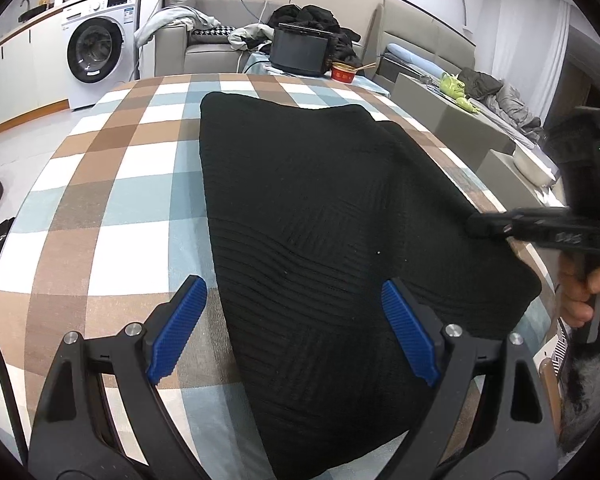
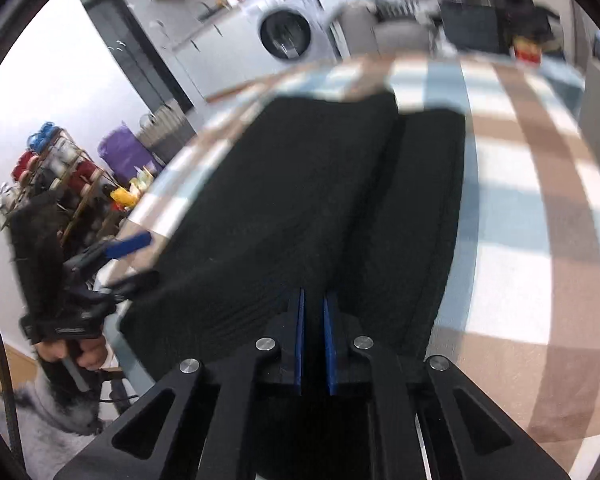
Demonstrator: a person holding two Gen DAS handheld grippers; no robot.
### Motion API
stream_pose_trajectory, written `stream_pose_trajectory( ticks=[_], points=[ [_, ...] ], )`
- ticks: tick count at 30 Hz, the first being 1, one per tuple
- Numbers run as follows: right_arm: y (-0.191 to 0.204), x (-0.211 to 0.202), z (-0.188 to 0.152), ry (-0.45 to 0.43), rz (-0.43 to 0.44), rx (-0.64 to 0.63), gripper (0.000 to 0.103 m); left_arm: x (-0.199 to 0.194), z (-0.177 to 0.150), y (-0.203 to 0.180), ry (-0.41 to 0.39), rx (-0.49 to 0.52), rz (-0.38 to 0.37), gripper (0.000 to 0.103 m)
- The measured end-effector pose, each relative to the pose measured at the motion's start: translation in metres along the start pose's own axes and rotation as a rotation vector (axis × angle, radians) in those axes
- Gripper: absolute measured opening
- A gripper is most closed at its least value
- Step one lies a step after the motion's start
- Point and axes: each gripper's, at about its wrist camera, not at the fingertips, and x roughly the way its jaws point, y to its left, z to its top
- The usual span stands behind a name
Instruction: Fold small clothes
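Note:
A black ribbed knit garment point(image 1: 308, 216) lies on the checked tablecloth point(image 1: 112, 184), with one side folded over toward the middle. My left gripper point(image 1: 296, 320) is open, its blue pads astride the garment's near left edge, holding nothing. My right gripper point(image 2: 314, 312) is shut on a fold of the same garment point(image 2: 300, 184) at its right edge; it also shows in the left wrist view point(image 1: 484, 226). The left gripper shows in the right wrist view point(image 2: 128, 256), open at the table's edge.
A black box point(image 1: 300, 50) and a red bowl with chopsticks point(image 1: 344, 72) stand at the table's far end. A washing machine point(image 1: 96, 52) and sofa point(image 1: 204, 44) stand beyond. Grey boxes point(image 1: 460, 120) sit to the right. A cluttered shelf rack point(image 2: 56, 172) stands left.

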Motion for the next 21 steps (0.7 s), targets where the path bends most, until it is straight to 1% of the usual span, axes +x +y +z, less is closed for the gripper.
stream_pose_trajectory(
  ticks=[2, 3, 4, 5, 7, 9, 10, 11, 13, 15, 18, 21],
  points=[
    [-0.001, -0.006, -0.003, -0.006, 0.007, 0.002, 0.008, 0.000, 0.000, 0.001, 0.000, -0.006, -0.003, 0.088],
    [-0.002, -0.004, -0.006, 0.009, -0.013, -0.005, 0.008, 0.002, -0.001, 0.001, 0.005, -0.006, -0.001, 0.088],
    [-0.005, 0.004, -0.011, 0.039, -0.062, 0.004, 0.010, 0.003, -0.001, 0.002, 0.010, -0.005, 0.001, 0.088],
    [-0.009, 0.009, -0.014, 0.065, -0.078, 0.016, 0.011, 0.004, -0.002, 0.001, 0.014, -0.003, 0.001, 0.088],
    [-0.011, 0.005, -0.019, 0.051, -0.046, 0.041, 0.017, 0.003, -0.003, 0.000, 0.017, 0.004, -0.004, 0.088],
    [-0.010, -0.006, -0.021, 0.030, -0.023, 0.051, 0.019, 0.001, -0.003, -0.002, 0.012, 0.011, -0.003, 0.088],
    [-0.009, -0.011, -0.023, 0.015, -0.004, 0.054, 0.023, 0.001, -0.003, -0.003, 0.012, 0.014, -0.003, 0.088],
    [-0.008, -0.015, -0.026, 0.012, 0.010, 0.061, 0.025, 0.001, -0.003, -0.003, 0.012, 0.015, -0.002, 0.088],
    [-0.008, -0.016, -0.031, 0.017, 0.028, 0.069, 0.029, 0.001, -0.003, -0.004, 0.014, 0.015, -0.002, 0.088],
    [-0.009, -0.015, -0.039, 0.031, 0.051, 0.084, 0.029, 0.001, -0.003, -0.005, 0.017, 0.017, 0.000, 0.088],
    [-0.013, -0.011, -0.043, 0.039, 0.062, 0.108, 0.029, 0.003, -0.004, -0.008, 0.024, 0.024, 0.000, 0.088],
    [-0.007, -0.010, -0.039, 0.015, 0.064, 0.081, 0.012, 0.004, -0.007, -0.009, 0.028, 0.030, 0.004, 0.088]
  ],
)
